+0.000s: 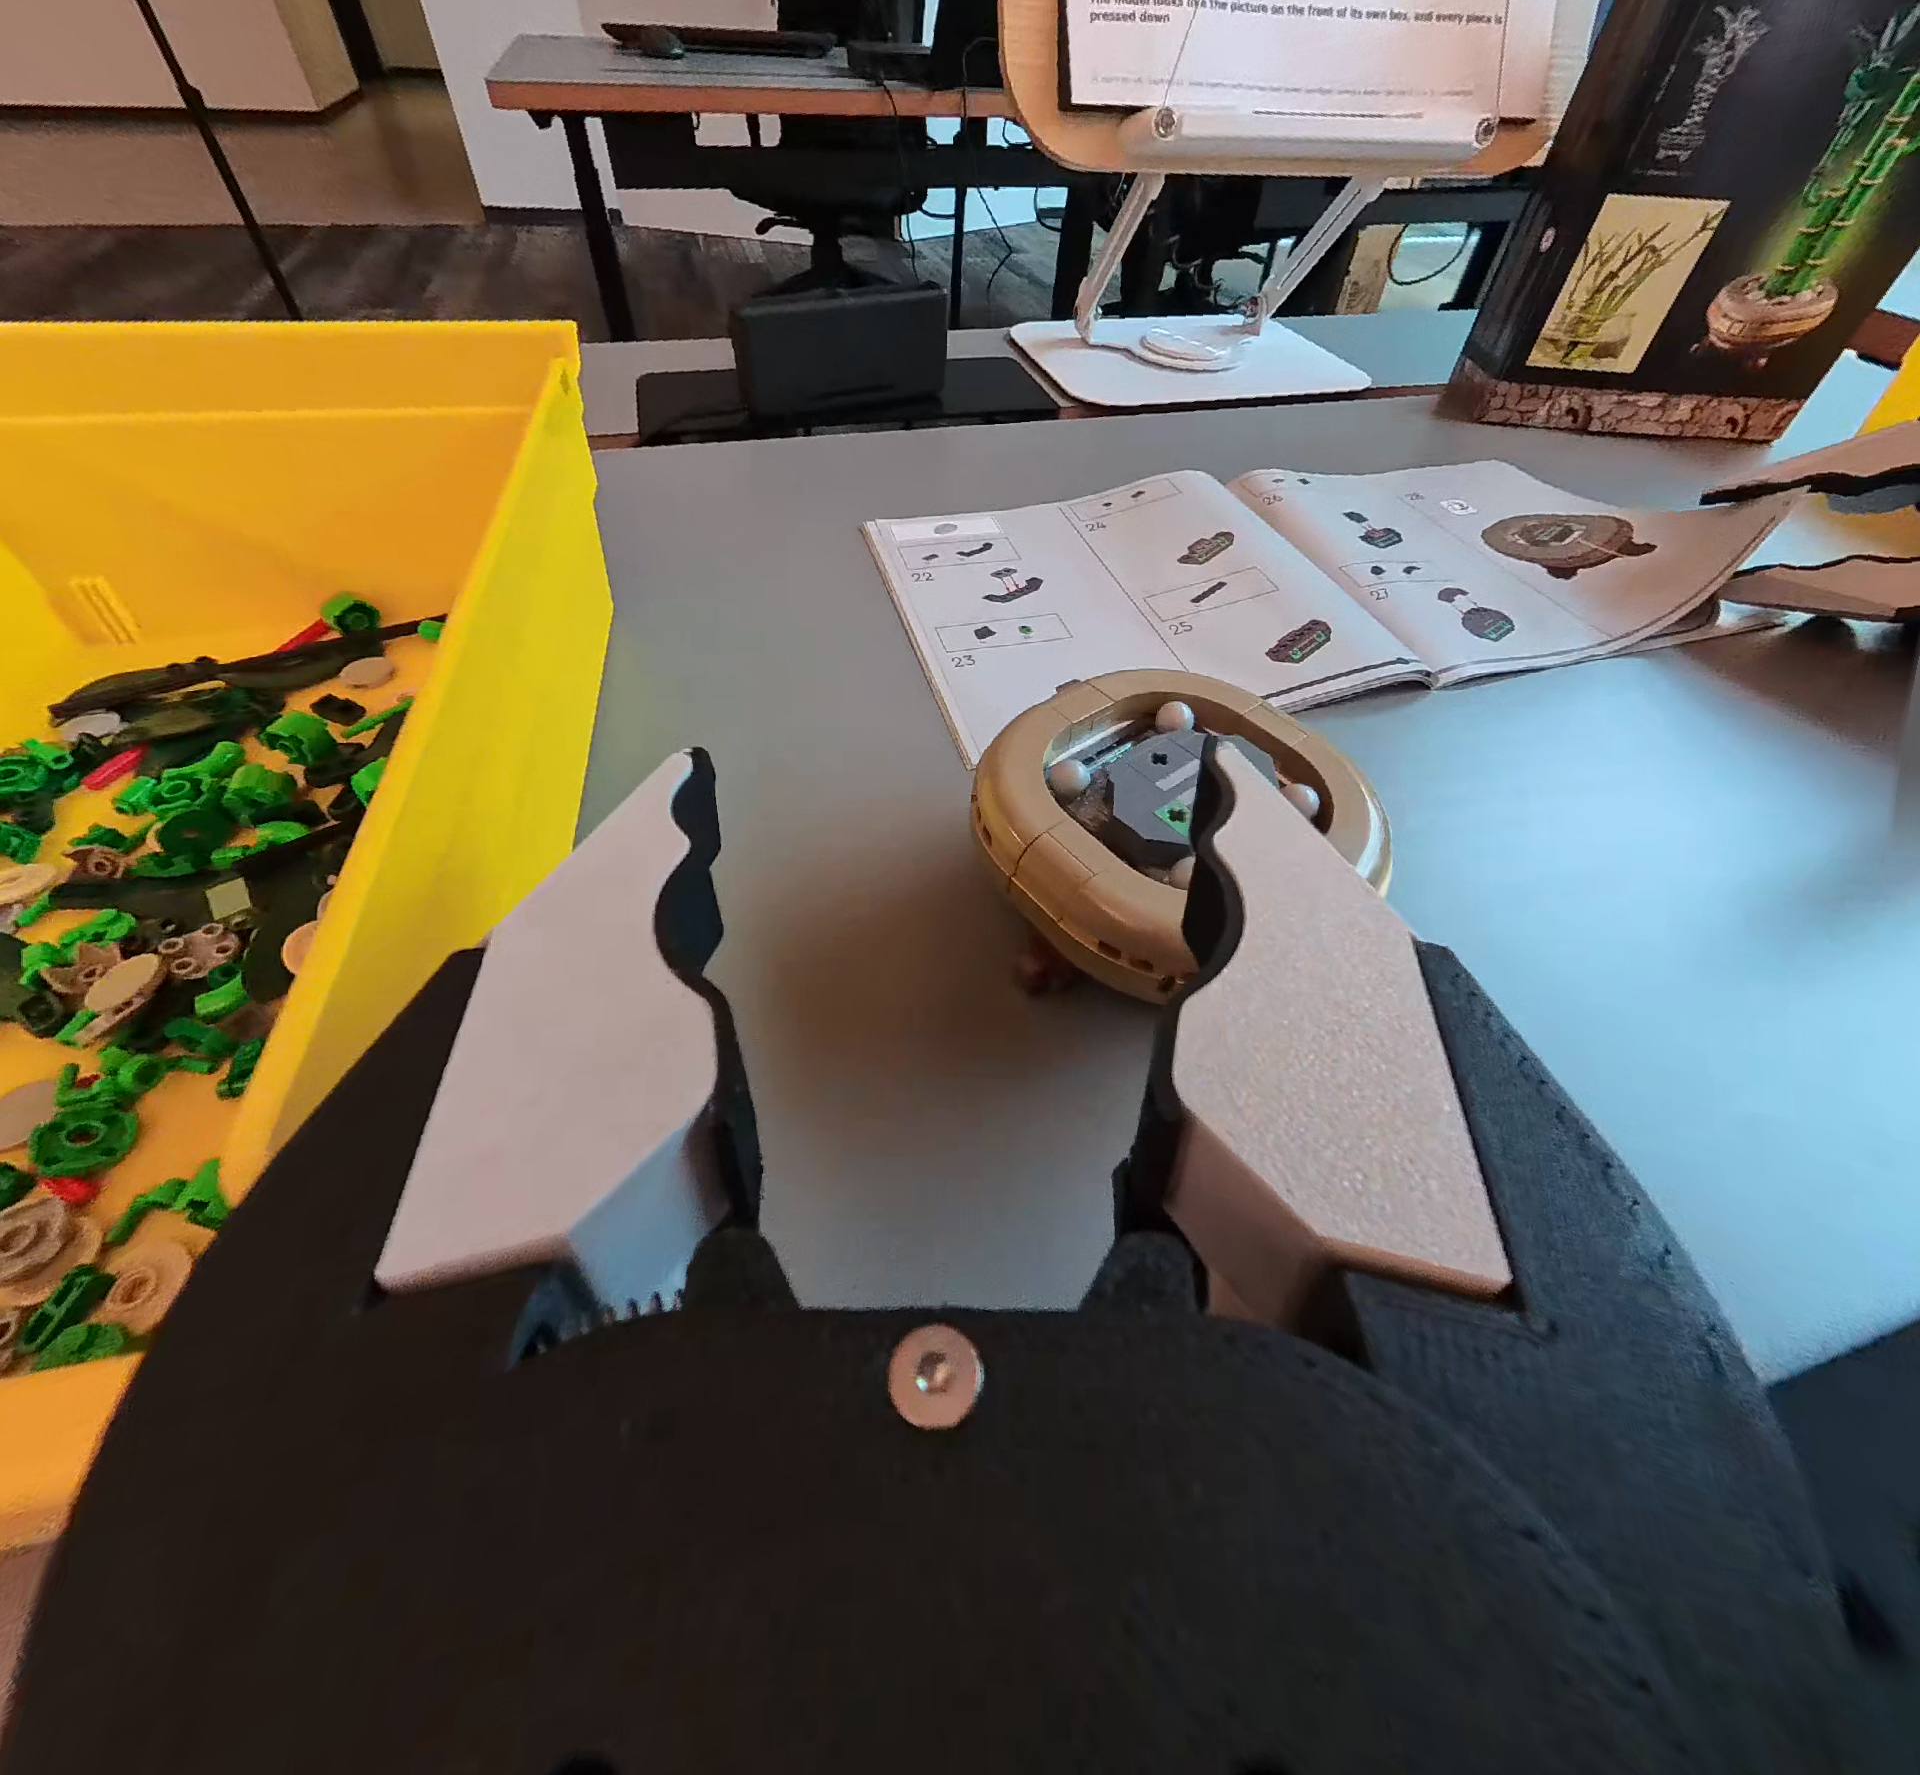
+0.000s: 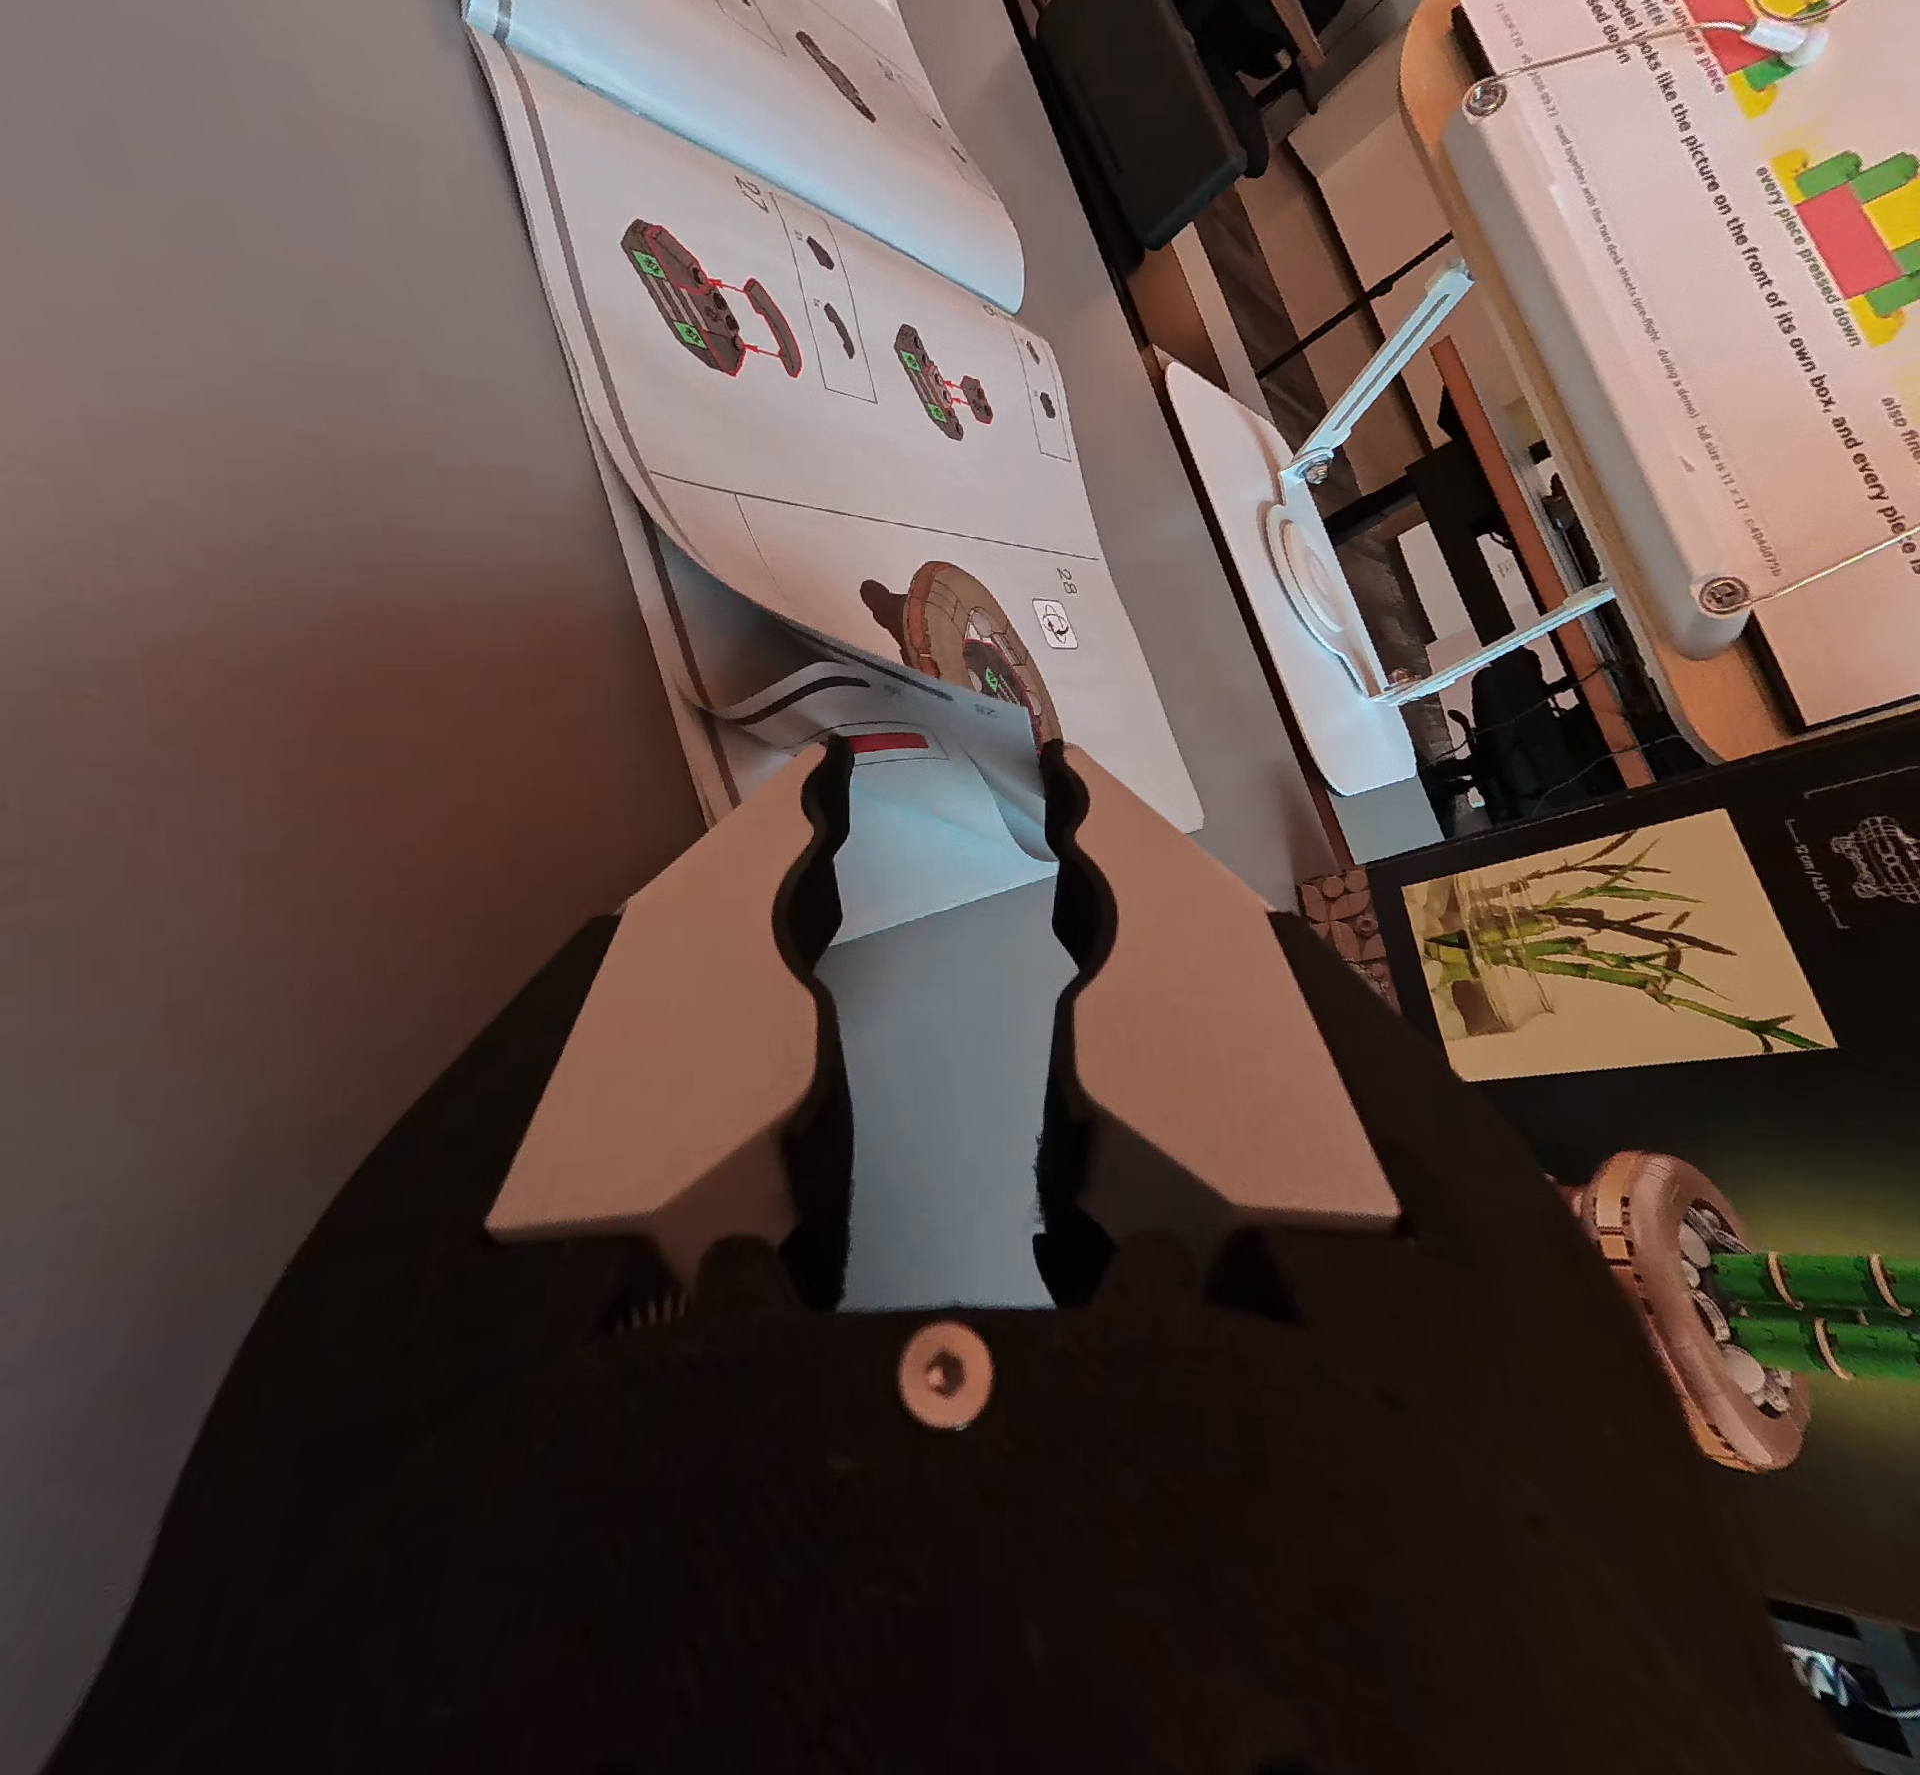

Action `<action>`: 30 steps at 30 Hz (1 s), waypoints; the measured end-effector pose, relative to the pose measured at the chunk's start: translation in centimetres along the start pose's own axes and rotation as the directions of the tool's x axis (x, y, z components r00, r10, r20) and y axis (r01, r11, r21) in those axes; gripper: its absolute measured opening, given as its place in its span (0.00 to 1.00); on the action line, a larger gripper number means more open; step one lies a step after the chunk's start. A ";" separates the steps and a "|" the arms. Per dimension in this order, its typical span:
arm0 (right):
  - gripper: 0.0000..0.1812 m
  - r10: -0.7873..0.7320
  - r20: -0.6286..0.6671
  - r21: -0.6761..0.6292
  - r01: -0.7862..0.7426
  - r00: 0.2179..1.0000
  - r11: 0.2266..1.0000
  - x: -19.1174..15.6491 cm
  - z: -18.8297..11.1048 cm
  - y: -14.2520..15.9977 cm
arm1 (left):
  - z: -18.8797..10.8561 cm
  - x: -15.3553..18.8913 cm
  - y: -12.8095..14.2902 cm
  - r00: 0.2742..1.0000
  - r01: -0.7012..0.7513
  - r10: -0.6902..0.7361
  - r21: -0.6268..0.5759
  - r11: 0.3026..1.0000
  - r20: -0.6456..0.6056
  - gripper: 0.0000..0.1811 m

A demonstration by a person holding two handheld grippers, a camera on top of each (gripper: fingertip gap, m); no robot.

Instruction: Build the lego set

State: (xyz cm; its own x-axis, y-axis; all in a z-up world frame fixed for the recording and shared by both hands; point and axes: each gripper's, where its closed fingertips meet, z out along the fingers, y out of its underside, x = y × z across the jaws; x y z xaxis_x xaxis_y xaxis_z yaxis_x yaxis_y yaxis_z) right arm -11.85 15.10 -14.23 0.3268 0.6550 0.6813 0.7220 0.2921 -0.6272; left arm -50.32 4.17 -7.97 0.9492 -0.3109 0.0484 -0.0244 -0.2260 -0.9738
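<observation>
The left gripper [image 1: 956, 790] is spread wide and holds nothing; its right finger hides part of the round tan lego pot base [image 1: 1101, 852] on the grey bench [image 1: 1558, 842]. At the left edge stands a yellow plastic bin [image 1: 499, 686] of loose green and tan pieces [image 1: 166, 852]. The right gripper [image 2: 945, 769] is released around a curled page of the open white instruction booklet [image 2: 831, 437], beside the dark lego box [image 2: 1621, 1206].

Bare grey table [image 1: 790, 582] lies open between your yellow bin [image 1: 488, 686] and the tan lego pot [image 1: 1101, 884]; beyond it the open booklet [image 1: 1143, 582] and upright box [image 1: 1704, 167] block you.
</observation>
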 end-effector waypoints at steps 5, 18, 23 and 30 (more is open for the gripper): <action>0.20 -0.002 0.003 0.001 0.002 1.000 1.000 0.0 0.0 0.0 | 0.2 -0.2 -0.1 0.999 0.033 -0.033 0.024 0.999 -0.013 0.50; 0.19 -0.027 -0.012 -0.004 0.027 1.000 1.000 -0.1 0.0 -0.1 | 0.6 0.6 0.5 0.998 0.023 -0.023 0.003 1.000 -0.065 0.53; 0.19 -0.034 -0.015 -0.005 0.034 0.999 0.999 -0.1 0.0 -0.1 | 0.5 0.6 0.3 0.997 0.032 -0.031 0.017 0.999 -0.068 0.53; 0.18 -0.026 -0.015 -0.002 0.026 1.000 1.000 0.0 0.0 0.0 | 0.4 0.5 0.2 0.995 0.055 -0.052 0.026 0.998 -0.081 0.53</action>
State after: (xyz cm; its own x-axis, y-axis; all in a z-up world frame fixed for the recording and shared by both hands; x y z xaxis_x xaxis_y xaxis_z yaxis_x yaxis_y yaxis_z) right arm -11.89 15.08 -14.24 0.3165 0.6369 0.7030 0.7317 0.3077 -0.6082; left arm -49.69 4.31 -8.20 0.9206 -0.3726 0.1173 0.0356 -0.2188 -0.9751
